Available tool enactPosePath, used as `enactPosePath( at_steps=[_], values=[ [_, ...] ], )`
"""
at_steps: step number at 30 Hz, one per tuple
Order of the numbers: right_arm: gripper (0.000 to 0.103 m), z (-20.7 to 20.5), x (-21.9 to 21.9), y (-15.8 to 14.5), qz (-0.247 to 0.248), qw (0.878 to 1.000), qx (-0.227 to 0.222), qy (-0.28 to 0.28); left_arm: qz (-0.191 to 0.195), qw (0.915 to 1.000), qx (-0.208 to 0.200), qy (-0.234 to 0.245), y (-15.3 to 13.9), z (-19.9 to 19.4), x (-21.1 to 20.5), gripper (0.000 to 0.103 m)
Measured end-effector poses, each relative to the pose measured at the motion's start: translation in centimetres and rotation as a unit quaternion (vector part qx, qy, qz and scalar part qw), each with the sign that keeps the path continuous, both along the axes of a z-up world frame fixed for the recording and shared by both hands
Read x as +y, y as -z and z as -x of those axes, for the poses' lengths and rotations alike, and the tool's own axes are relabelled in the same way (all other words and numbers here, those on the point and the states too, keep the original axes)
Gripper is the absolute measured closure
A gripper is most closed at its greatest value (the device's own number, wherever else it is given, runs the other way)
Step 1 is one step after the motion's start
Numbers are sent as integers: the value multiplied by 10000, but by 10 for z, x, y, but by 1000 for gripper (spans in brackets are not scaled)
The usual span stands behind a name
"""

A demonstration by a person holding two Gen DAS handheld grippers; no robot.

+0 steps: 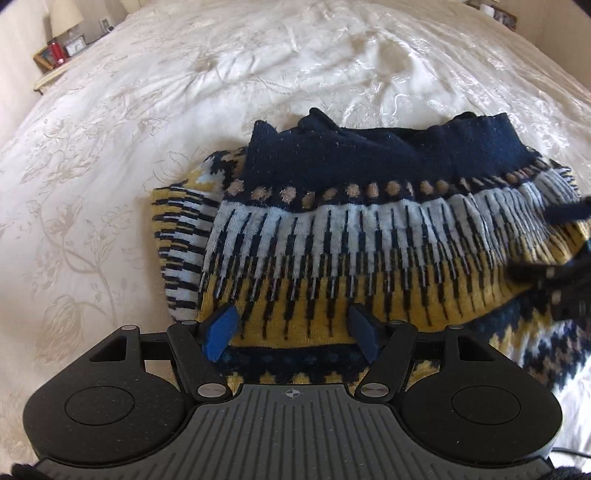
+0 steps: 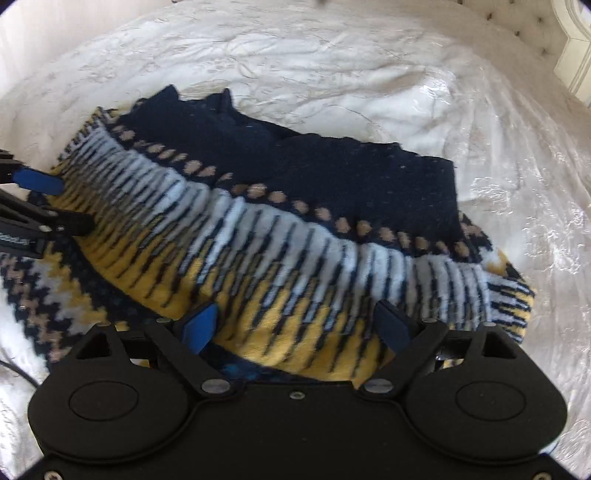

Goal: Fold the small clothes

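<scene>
The sweater [image 1: 351, 236], a thick knit in navy, yellow, pale blue and tan, lies bunched and partly folded on the bed [image 1: 184, 110], its navy ribbed band doubled over along the far side. It looks soft, floppy and fairly light, with a grippy surface that should not slip from the pads; being limp, it will sag and needs taking at two points along one edge, probably the near yellow fold or the navy band's corners. The left gripper [image 1: 293, 328] hangs just over the sweater's near left part, jaws apart about halfway, nothing between the pads. The right gripper [image 2: 299, 325] stands over the sweater's near right part, jaws spread wide and likewise empty. Beyond the sweater's far left, a lamp [image 1: 64, 16] and small framed items sit beside the bed. No brand, label or writing can be read on the sweater.
</scene>
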State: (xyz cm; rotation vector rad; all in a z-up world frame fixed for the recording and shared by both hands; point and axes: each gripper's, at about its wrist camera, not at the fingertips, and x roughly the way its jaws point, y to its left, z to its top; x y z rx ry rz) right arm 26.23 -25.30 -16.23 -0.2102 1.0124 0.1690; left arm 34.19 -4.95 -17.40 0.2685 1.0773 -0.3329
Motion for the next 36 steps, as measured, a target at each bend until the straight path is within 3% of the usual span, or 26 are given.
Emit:
enactPosePath(
  at_steps=[4, 9, 16, 26, 36],
  values=[
    [8, -19, -34, 5, 100, 9985, 14, 531, -79, 10000, -55, 18, 2, 1, -4, 37],
    [8, -20, -49, 1, -205, 9979, -19, 622, -69, 10000, -33, -34, 0, 2, -5, 37],
    [6, 20, -80, -19, -1272, 9826, -242, 1335, -67, 10000, 66, -12, 0, 0, -6, 36],
    [1, 74, -112, -16, -1644, 9594, 4, 2293, -252, 9995, 147, -114, 3, -5, -18, 29],
    [1, 97, -112, -15, -1905, 9463, 76, 2612, -178, 9993, 341, 4, 0, -8, -17, 22]
  ],
)
